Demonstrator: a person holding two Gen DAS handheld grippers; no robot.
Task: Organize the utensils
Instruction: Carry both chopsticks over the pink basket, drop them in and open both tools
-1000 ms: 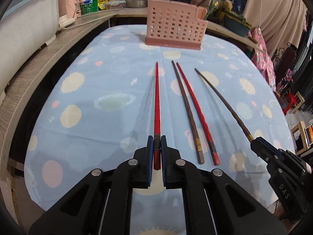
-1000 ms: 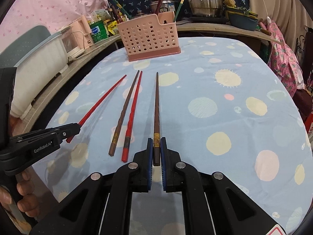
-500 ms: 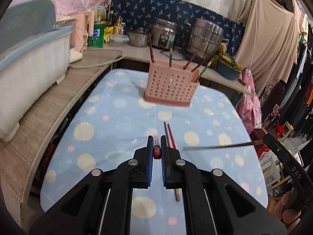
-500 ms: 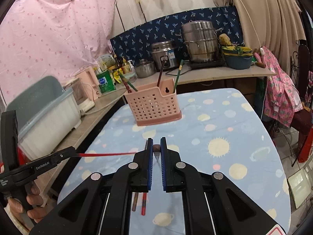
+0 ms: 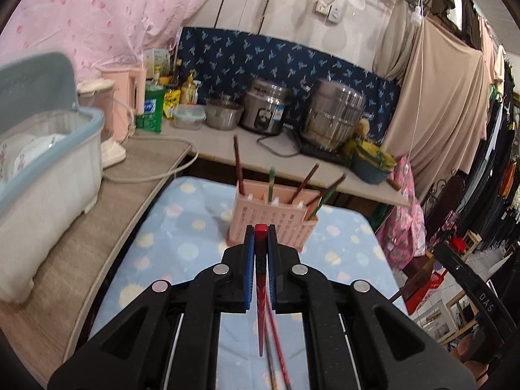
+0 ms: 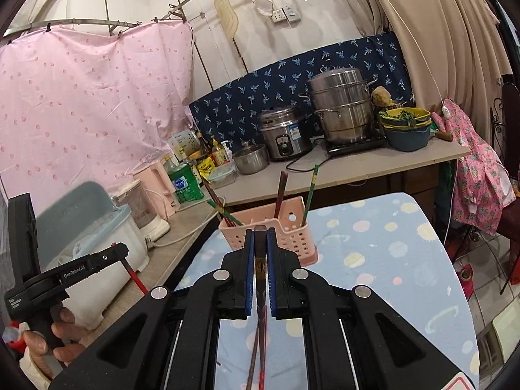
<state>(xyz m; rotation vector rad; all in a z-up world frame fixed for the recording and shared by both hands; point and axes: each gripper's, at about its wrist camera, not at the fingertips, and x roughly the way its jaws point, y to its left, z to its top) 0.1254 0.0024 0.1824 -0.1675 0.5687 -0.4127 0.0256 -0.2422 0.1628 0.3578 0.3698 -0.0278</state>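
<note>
The left gripper (image 5: 260, 253) is clamped tight on the thick end of a red chopstick (image 5: 260, 308), whose square butt shows just above the blue pads while the tapered tip hangs down towards the camera. Gripped near its top like this, the stick hangs tip-down, which probably suits dropping it point-first into a holder. The right gripper (image 6: 260, 253) is closed the same way on a dark brown chopstick (image 6: 260, 292), butt up and tip down. Taking one stick in each gripper likely allows two to be carried in a single trip.

Below the hanging sticks, two more chopsticks (image 5: 276, 357), one dark and one red, lie on the desk (image 5: 182, 227) with its blue spotted cloth, so the sorting is not finished.

Ahead, near the far end of the desk, stands the pink perforated utensil basket (image 5: 269, 224). It already holds several chopsticks standing at angles in its compartments, so it appears to be the place the two held ones belong. Both grippers face it from above and are well apart from it.

In the right wrist view a hand (image 6: 48, 341) grasps the left gripper's handle.
</note>
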